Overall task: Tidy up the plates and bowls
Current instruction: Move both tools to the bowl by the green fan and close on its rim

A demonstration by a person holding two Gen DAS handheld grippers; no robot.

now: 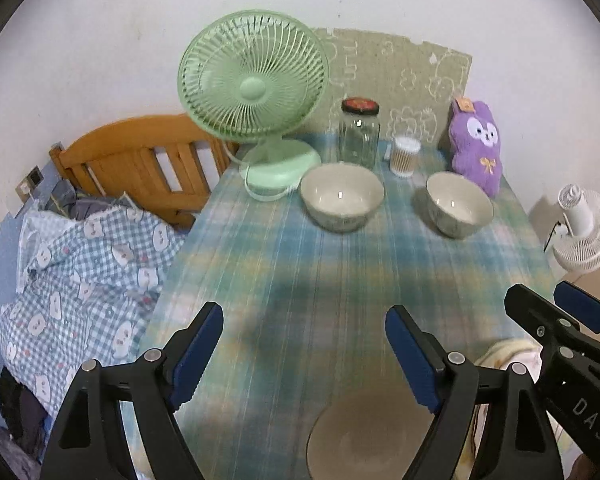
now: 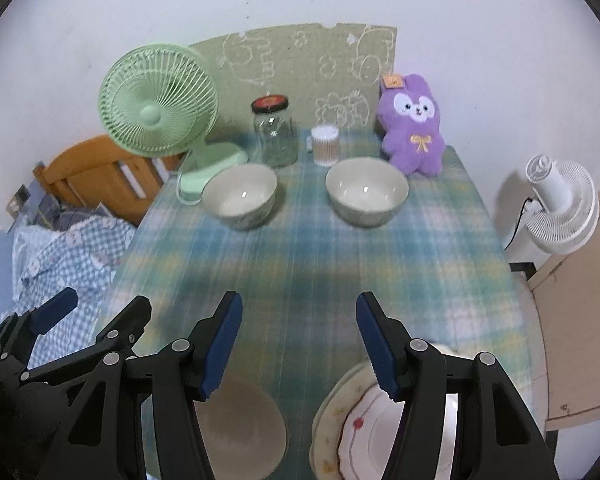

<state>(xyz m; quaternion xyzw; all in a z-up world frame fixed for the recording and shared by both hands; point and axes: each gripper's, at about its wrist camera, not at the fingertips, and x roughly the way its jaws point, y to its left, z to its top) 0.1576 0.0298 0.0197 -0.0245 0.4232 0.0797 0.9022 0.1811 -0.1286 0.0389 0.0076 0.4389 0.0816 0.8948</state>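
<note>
Two cream bowls stand side by side toward the far end of the plaid table: the left bowl (image 1: 341, 196) (image 2: 240, 195) and the right bowl (image 1: 459, 204) (image 2: 366, 191). A tan plate (image 1: 370, 436) (image 2: 242, 426) lies at the near edge. Beside it on the right is a stack of plates (image 2: 352, 424) (image 1: 504, 356), cream below, white with a red rim on top. My left gripper (image 1: 304, 354) (image 2: 96, 312) is open and empty above the tan plate. My right gripper (image 2: 298, 344) (image 1: 540, 304) is open and empty above the near table, its right finger over the stack.
A green desk fan (image 1: 256, 92), a glass jar (image 1: 359, 132), a cotton swab tub (image 1: 405, 156) and a purple plush (image 1: 476, 146) stand along the table's far end. A bed with checked bedding (image 1: 80, 272) is on the left, a white fan (image 2: 556, 208) on the right.
</note>
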